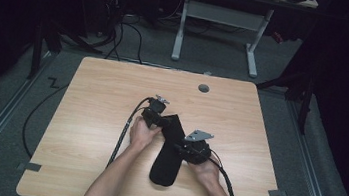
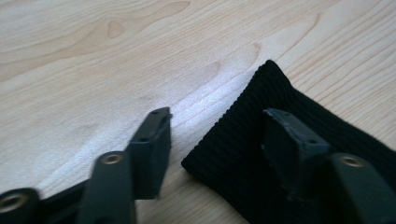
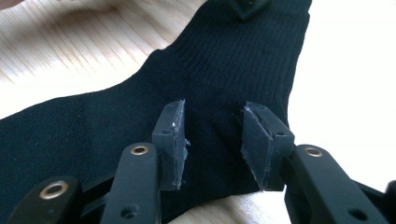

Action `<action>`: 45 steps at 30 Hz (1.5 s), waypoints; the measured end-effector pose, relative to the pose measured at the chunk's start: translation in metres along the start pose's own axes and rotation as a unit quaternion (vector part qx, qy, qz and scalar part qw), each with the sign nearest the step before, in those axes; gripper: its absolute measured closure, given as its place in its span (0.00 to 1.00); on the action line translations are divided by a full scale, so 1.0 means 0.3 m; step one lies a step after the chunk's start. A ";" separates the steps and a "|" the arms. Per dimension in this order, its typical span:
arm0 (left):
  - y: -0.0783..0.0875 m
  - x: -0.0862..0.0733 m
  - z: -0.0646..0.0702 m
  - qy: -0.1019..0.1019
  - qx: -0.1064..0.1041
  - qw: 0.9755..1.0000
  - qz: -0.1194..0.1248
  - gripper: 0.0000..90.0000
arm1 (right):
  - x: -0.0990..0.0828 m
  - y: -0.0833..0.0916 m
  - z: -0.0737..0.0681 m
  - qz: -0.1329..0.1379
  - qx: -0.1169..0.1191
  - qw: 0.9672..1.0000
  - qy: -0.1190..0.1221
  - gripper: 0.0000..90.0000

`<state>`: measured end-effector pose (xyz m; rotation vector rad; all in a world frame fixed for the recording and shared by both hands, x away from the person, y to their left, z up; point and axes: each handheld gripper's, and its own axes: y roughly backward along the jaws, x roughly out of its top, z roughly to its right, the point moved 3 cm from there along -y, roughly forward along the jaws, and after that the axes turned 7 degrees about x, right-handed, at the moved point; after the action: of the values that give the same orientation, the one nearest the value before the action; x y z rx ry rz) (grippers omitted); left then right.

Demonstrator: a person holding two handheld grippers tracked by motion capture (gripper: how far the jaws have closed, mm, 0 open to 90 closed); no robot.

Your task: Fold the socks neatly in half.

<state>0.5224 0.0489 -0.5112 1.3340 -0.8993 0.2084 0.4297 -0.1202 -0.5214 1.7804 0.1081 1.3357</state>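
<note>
A black sock lay flat near the middle of the wooden table, its ribbed cuff pointing toward one o'clock in the high view and its toe toward six o'clock, close to the person's edge. The left gripper sat at the cuff end; in the left gripper view its jaws stood apart and straddled the sock's cuff edge, one pad over bare wood at about eight o'clock and the other over the ribbed cloth at four o'clock, pressing on nothing. The right gripper rested at the sock's middle, on its three o'clock side; in the right gripper view its jaws were moderately open over the heel bend of the sock, with a slight pucker of fabric between the pads, and I judged they were not yet clamping it. The step in hand looked like getting a grip on the cuff while the other gripper steadied the middle. To do that well, the left jaws would need to slide further so both pads bracket the cuff's edge, dip low enough to catch both layers, and close squarely. The right gripper should hold the cloth down without dragging it, or the sock may bunch and skew.
</note>
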 end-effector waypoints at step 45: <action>0.212 0.070 -0.031 0.004 -0.132 0.985 0.112 0.86 | 0.024 -0.028 -0.044 0.004 0.031 0.999 -0.026 0.76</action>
<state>0.5018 0.0670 -0.4493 0.9869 -1.0315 0.2586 0.4257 -0.1035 -0.5215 1.8692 0.1150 1.3031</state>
